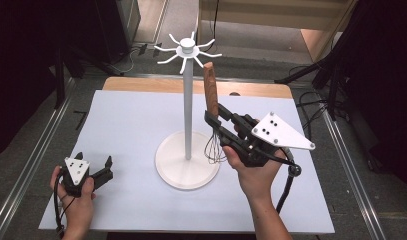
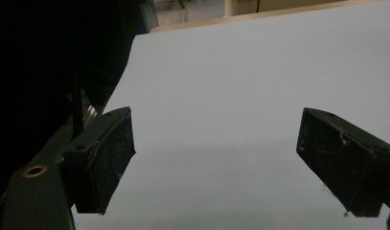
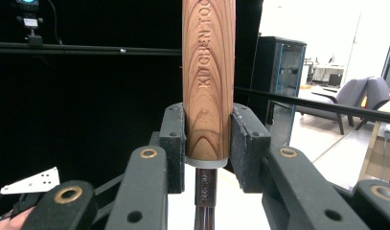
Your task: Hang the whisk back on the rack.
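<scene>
- Whisk (image 1: 211, 107): held upright in the air over the table's right half, wooden handle up, wire loops down, just beside the stand's pole at its 3 o'clock. The loops hang over the edge of the stand's base; whether they touch it cannot be told.
- Writing: the handle (image 3: 208, 76) bears engraved letters running lengthwise, readable as "KITCHEN TOO", the rest cut off at the top edge. The metal stem below carries small markings too blurred to read.
- Right gripper (image 1: 216, 120): jaws clenched on the lower end of the handle, just above its grey collar, one pad on each side.
- Left gripper (image 1: 95, 167): resting low at the sheet's 8 o'clock corner, jaws spread wide, nothing between them.
- Stand (image 1: 187, 100): white, round base at the sheet's centre, hooked arms radiating from its top.
- Sheet (image 1: 131, 125): pale, covering a wooden table.
</scene>
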